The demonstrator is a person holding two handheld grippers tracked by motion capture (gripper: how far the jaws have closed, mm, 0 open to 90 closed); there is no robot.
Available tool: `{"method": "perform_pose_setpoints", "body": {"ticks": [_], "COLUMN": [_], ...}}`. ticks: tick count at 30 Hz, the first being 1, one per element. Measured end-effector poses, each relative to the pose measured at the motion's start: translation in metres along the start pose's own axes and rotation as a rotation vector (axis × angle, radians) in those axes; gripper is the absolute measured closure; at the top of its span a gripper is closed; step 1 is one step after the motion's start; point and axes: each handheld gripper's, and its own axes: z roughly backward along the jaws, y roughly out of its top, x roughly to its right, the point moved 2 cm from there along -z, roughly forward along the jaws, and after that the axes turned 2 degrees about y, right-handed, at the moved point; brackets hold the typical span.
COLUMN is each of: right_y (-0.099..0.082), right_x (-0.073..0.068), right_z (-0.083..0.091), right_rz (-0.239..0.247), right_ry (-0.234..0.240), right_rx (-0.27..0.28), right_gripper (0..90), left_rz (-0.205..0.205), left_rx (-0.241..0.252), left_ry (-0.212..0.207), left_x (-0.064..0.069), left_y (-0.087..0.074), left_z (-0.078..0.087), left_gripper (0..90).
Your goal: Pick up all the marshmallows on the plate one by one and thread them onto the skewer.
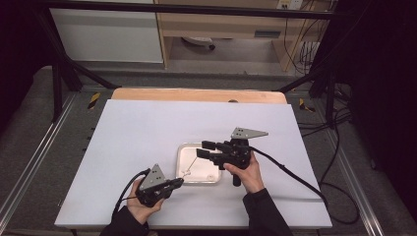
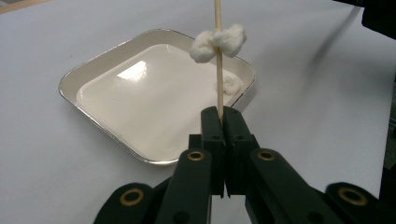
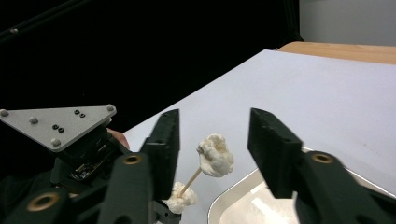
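Thin wooden skewer [image 2: 217, 56] upright; white cotton tufts [image 2: 218, 41] threaded on it.

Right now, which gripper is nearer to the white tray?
Left. The left gripper sits at the tray's near-left edge, shut on the skewer. The right gripper hangs open above the tray's right side.

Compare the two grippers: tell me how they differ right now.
The left gripper is shut on the wooden skewer; the right gripper stands open, pads clear of the cotton piece between them. In the high view the left sits nearer the person, the right over the tray. Both are black and hand-held.
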Motion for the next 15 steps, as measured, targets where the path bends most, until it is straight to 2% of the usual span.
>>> {"method": "perform_pose_setpoints", "body": {"ticks": [2,5,15], "right_y": [-0.002,-0.006,-0.015], "right_x": [0.001,0.001,-0.004], "right_z": [-0.002,-0.006,-0.011], "right_rz": [0.0,-0.002,0.0], "right_ry": [0.005,0.018,0.043], "right_rx": [-0.01,-0.023,-0.019], "right_gripper": [68.8,75.3,80.2], "left_rz": [0.0,-0.001,-0.005], "left_rx": [0.003,0.001,-0.015], "left_ry": [0.0,0.005,0.011], "left_x": [0.0,0.0,0.001], "left_y": [0.0,0.0,-0.001], "left_z": [0.001,0.001,-0.001], "left_gripper": [88.7,88.7,88.7]}}
